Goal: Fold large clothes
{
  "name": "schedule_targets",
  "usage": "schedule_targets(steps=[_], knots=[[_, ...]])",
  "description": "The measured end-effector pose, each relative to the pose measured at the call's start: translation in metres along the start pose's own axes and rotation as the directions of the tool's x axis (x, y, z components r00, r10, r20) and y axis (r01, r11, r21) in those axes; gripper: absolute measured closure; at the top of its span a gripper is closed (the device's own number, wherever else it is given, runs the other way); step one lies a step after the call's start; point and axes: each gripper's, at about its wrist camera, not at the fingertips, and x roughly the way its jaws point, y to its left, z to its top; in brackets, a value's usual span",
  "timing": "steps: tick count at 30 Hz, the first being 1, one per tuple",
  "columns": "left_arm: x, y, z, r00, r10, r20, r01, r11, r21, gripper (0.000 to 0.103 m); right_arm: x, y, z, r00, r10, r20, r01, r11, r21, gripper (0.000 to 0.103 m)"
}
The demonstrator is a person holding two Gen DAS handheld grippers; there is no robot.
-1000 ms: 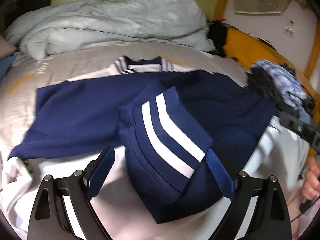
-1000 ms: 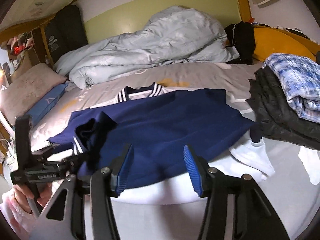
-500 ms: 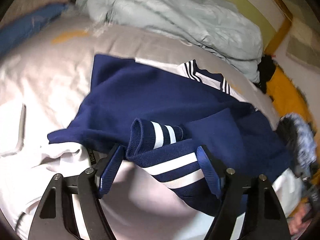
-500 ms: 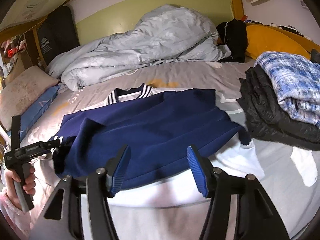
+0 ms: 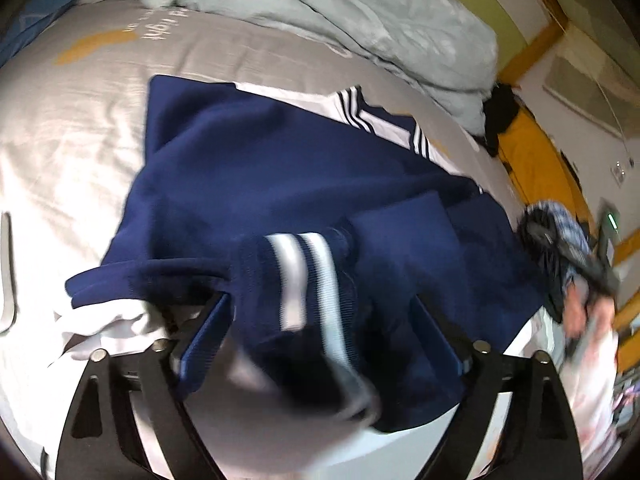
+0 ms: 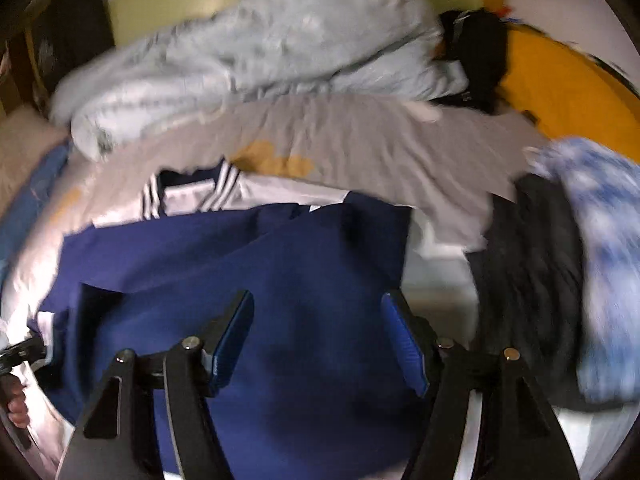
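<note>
A navy jacket (image 5: 280, 168) with white panels and a striped collar (image 5: 360, 112) lies spread on the bed. Its sleeve is folded over the body, and the cuff (image 5: 304, 280), with two white stripes, lies between the fingers of my left gripper (image 5: 322, 332). Those jaws are opening and the pads stand clear of the cuff. In the right wrist view my right gripper (image 6: 320, 336) hovers over the jacket's (image 6: 240, 264) navy body; its jaws are opening with nothing gripped. A hand with the left gripper (image 6: 16, 356) shows at the far left edge.
A crumpled pale blue duvet (image 6: 280, 40) is heaped at the back of the grey bedsheet (image 6: 360, 140). On the right sits a pile of a dark jacket (image 6: 532, 280) and blue plaid cloth (image 6: 600, 240). An orange cushion (image 6: 560, 92) lies behind it.
My left gripper rolled and shifted, narrowed around the striped cuff, then widened again. My right gripper swept in over the navy body, and its jaws spread wider.
</note>
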Motion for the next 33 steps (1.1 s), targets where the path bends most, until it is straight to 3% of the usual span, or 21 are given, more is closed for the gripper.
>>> schedule_targets(steps=[4,6,7,8,10,12,14,16,18,23,24,27,28,30,32,33], knots=[[0.009,-0.002,-0.002,0.999,0.029,-0.016,-0.028,1.000,0.013,0.008,0.040,-0.003,0.019,0.997,-0.026,-0.073,0.023,0.999,-0.037,0.039],[0.010,-0.004,-0.001,0.999,0.050,0.008,-0.050,0.998,0.034,0.032,0.056,-0.001,0.021,0.991,0.032,-0.127,-0.040,0.997,-0.060,0.041],[0.010,-0.006,0.000,0.997,0.070,0.017,-0.070,0.996,0.056,0.061,0.065,0.001,0.020,0.984,0.044,-0.172,-0.057,0.996,-0.073,0.053],[0.011,-0.010,0.001,0.998,0.065,0.010,-0.066,0.993,0.094,0.070,0.068,0.003,0.018,0.983,0.011,-0.185,-0.028,0.996,-0.090,0.073],[0.008,-0.022,0.000,0.995,0.091,0.032,-0.095,0.977,0.191,0.080,0.065,0.002,0.015,0.988,-0.013,-0.156,-0.003,0.995,-0.102,0.093],[0.000,-0.029,0.004,0.990,0.114,0.085,-0.129,0.970,0.206,0.084,0.057,-0.007,0.016,0.995,0.005,-0.101,-0.010,0.999,-0.050,0.095],[-0.010,-0.029,0.016,0.983,0.116,0.143,-0.139,0.977,0.162,0.087,0.037,-0.016,0.018,1.000,0.007,0.006,-0.007,1.000,-0.009,0.096],[-0.019,-0.033,0.031,0.963,0.163,0.213,-0.196,0.969,0.148,0.088,0.021,-0.019,0.020,0.994,-0.027,0.104,0.028,1.000,-0.002,0.100],[-0.026,-0.037,0.050,0.950,0.173,0.259,-0.218,0.964,0.155,0.089,0.010,-0.026,0.025,0.980,-0.061,0.188,0.054,0.998,0.042,0.100],[-0.019,-0.062,0.109,0.909,0.291,0.298,-0.350,0.921,0.171,0.089,0.021,-0.039,0.036,0.975,-0.075,0.211,0.044,0.988,0.149,0.100],[-0.010,-0.063,0.119,0.905,0.324,0.277,-0.377,0.912,0.164,0.088,0.028,-0.040,0.038,0.978,-0.081,0.194,0.050,0.986,0.160,0.100],[0.021,-0.034,0.136,0.920,0.365,0.142,-0.372,0.928,0.030,0.089,0.056,-0.038,0.041,0.991,-0.086,0.101,0.069,0.984,0.164,0.097],[0.031,-0.025,0.137,0.912,0.389,0.126,-0.396,0.918,0.030,0.088,0.056,-0.037,0.038,0.991,-0.096,0.091,0.080,0.983,0.166,0.094],[0.043,-0.015,0.130,0.871,0.465,0.157,-0.480,0.874,0.076,0.088,0.053,-0.035,0.032,0.990,-0.098,0.098,0.081,0.982,0.170,0.077],[0.046,-0.005,0.122,0.860,0.480,0.176,-0.500,0.861,0.093,0.088,0.040,-0.034,0.025,0.988,-0.071,0.136,0.051,0.988,0.147,0.055],[0.046,0.000,0.119,0.858,0.482,0.177,-0.501,0.861,0.086,0.088,0.033,-0.032,0.021,0.984,-0.075,0.160,0.055,0.990,0.126,0.051]])
